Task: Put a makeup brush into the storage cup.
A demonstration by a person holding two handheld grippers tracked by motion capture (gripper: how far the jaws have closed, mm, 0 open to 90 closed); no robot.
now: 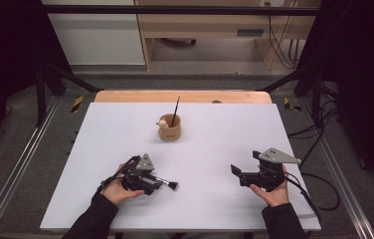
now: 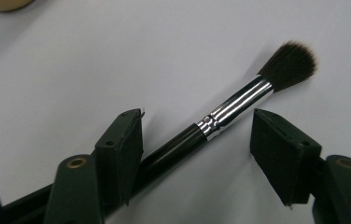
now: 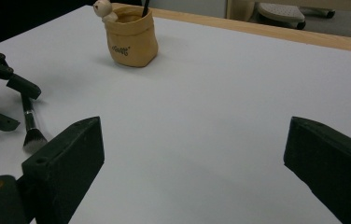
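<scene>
the left gripper is down low over a brush that lies flat on the white table, near its front edge on the left. in the left gripper view the jaws stand wide apart, one on each side of the brush; the left jaw sits over the black handle, the right one is clear of the silver ferrule, and nothing is pinched yet. the bristles point away from the hand, past the jaw tips.

the right gripper rests well off to the right, jaws spread wide and holding nothing — just bare table between them in its own view.

further back, near the middle of the table, stands a small tan cup with a little figure on its rim and one thin brush already upright in it.

the step in hand looks like the pick-up: the gripper is lined up around the brush but has not closed. the next move calls for shutting the jaws squarely across the handle or ferrule, not the bristles. the brush runs at a slant between the jaws, so a small twist of the wrist may help — otherwise it could roll or swivel as they close. after that, probably a lift and a carry back to the cup, bristles up.
</scene>
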